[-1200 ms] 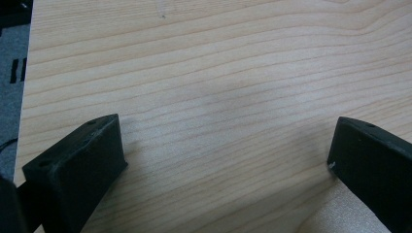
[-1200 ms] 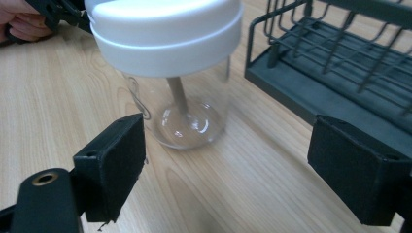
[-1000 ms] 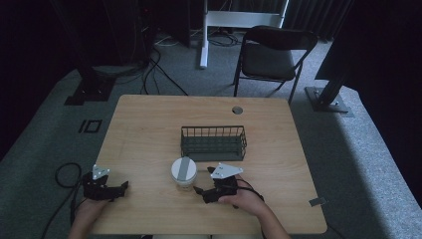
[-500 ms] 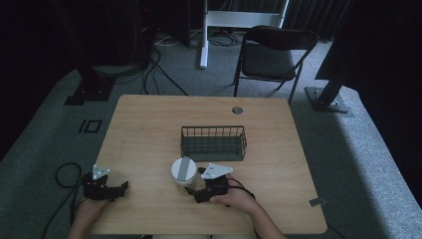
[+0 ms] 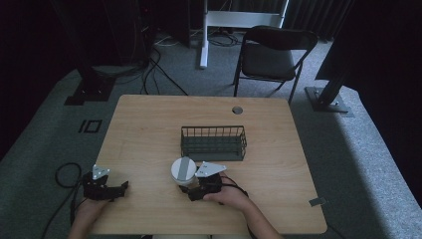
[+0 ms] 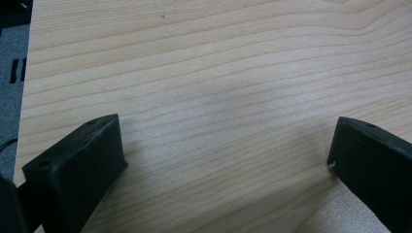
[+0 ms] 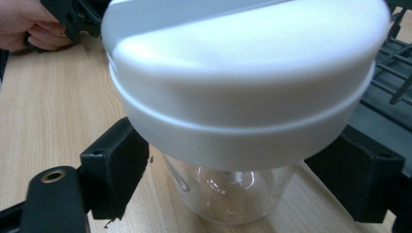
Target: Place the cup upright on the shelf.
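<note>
The jar [image 7: 233, 121], clear glass under a broad white lid, stands between our right claw's [image 7: 243, 174] jaws, which gape wide on either flank without touching it. We judge the reach done and the grasp next: close on the glass below the lid. Just beyond the jar sits the wire basket [image 5: 213, 142]. Our left claw [image 6: 223, 165] rests wide open on bare worktop [image 6: 218, 73], well apart.
</note>
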Demonstrator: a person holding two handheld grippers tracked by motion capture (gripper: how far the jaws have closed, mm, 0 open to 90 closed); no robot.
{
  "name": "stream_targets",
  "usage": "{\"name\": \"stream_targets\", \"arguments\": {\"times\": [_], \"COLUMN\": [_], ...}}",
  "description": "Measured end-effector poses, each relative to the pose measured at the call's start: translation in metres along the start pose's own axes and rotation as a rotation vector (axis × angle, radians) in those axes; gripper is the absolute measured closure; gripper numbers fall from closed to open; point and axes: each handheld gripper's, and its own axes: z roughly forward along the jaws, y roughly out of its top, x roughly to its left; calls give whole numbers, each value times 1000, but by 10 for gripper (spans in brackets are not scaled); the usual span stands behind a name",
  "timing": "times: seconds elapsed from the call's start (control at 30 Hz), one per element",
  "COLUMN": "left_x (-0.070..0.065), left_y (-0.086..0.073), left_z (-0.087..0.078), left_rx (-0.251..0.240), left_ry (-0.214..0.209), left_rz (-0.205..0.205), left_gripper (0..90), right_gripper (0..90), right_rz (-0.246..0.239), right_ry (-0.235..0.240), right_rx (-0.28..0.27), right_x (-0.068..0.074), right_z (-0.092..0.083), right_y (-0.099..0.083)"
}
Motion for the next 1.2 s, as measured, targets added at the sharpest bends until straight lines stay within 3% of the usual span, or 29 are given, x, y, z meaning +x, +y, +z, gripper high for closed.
{"name": "stream_targets", "arguments": {"times": [0.7,0.87,1.2], "left_x": [0,0,0], "left_y": [0,0,0], "left_z": [0,0,0], "left_rx": [-1,-1,-1], "left_ry": [-2,-2,-2], "left_rz": [1,1,1], "left_gripper": [0,0,0], "right_gripper": [166,182,184], "right_rz": [20,-3,-5], "right_ry": [-22,-38,-46], "right_rx": [-8,-19,-20], "right_x": [2,2,3], "right_z": [16,16,14], "right_y": [2,4,8]}}
